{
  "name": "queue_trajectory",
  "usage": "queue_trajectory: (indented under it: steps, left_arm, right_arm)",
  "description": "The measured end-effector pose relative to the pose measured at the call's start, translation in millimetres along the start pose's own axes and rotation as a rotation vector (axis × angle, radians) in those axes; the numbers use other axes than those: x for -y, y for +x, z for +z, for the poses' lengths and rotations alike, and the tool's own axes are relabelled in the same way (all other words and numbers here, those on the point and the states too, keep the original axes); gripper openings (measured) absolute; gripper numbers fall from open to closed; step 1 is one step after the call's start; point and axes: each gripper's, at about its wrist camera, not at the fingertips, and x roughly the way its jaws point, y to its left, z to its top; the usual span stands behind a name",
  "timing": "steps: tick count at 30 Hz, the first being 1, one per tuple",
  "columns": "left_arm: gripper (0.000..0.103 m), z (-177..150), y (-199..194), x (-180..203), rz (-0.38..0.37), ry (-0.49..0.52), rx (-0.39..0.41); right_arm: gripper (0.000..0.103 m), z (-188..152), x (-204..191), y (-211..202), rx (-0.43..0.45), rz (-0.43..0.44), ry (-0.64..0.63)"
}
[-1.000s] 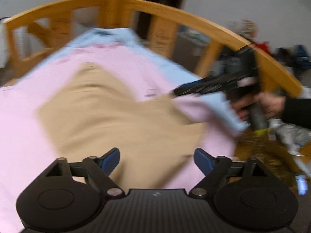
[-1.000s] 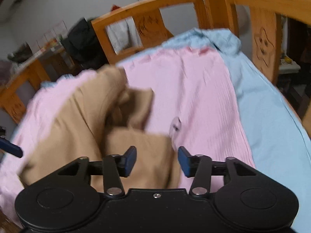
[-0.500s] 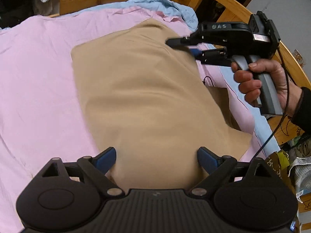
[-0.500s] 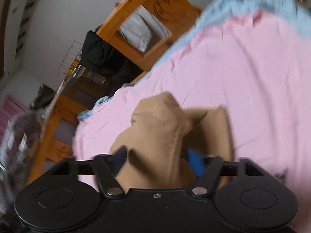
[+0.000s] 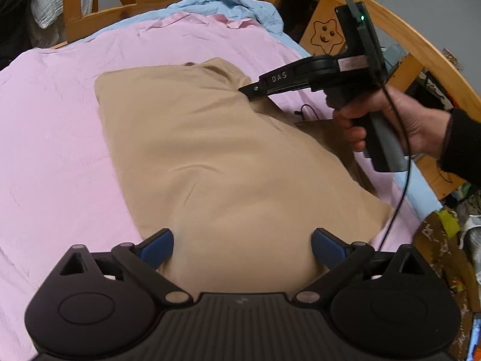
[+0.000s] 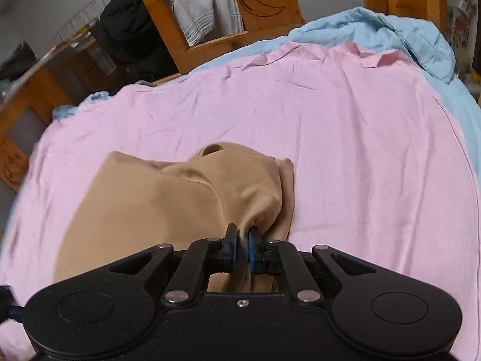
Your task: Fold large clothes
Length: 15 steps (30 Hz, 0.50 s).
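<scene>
Smooth tan garment (image 5: 228, 162) on wrinkled pink sheet (image 5: 54, 138)

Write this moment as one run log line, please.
right gripper: shut on tan garment | left gripper: open, above near hem | surface: pink sheet

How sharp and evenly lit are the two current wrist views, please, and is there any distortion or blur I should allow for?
Left wrist view: sharp, soft even light, no glare; fisheye bends the wooden bed rail into an arc; the tan garment shows faint creases. Right wrist view: centre crisp where the right gripper pinches the cloth, but the left edge smears.
</scene>
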Motion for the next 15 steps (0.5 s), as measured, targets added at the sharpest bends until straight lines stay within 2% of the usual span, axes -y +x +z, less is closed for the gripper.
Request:
queue_trajectory:
  steps: [2, 4, 5, 8, 11, 15]
  left_arm:
    - [0.097, -2.0, -14.2, -4.2, -0.014, -0.001, 0.018]
    - [0.098, -7.5, -27.8, -8.9, 0.000, -0.008, 0.049]
    - [0.098, -10.1, -35.5, -13.6, 0.013, -0.024, 0.062]
    - [0.098, -18.5, -55.1, -28.1, 0.042, -0.113, 0.081]
    - [0.098, -25.2, -67.9, -47.5, 0.045, -0.200, 0.092]
    - [0.099, -37.3, -88.1, -73.1, 0.085, -0.289, 0.147]
  right_arm:
    - [0.011, -1.0, -4.6, -4.7, 0.025, -0.012, -0.023]
    - [0.021, 1.2, -7.6, -17.5, 0.057, -0.036, -0.043]
    - [0.029, 5.2, -11.3, -25.7, 0.080, -0.059, -0.064]
    - [0.030, 14.6, -33.3, -54.8, 0.180, -0.092, -0.194]
    - [0.033, 19.3, -69.3, -71.0, 0.199, 0.019, -0.323]
    - [0.033, 8.2, -124.5, -67.2, 0.090, 0.203, -0.501]
